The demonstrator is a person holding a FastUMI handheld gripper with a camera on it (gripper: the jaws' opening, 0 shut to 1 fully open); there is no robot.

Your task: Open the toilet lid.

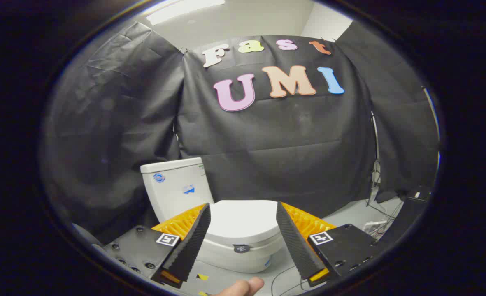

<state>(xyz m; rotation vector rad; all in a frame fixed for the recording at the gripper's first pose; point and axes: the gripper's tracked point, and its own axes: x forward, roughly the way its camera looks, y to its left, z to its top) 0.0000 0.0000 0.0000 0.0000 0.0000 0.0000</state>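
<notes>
A white toilet stands on the floor ahead of me, its lid [243, 222] lying flat and closed over the bowl. The white tank [177, 187] rises behind it, to the left, against the black cloth. My gripper [243, 211] is open, with a wide gap between the fingers, and hovers above and short of the toilet. The lid shows through that gap, beyond the fingertips. Neither finger touches the toilet. A small dark tab [241, 248] sits on the front rim of the seat.
Black cloth [267, 144] walls the booth behind and beside the toilet. Cables [374, 226] and a stand lie on the pale floor to the right. A person's fingertip [243, 286] shows just below the fingers. Yellow tape marks [203, 277] lie on the floor in front of the bowl.
</notes>
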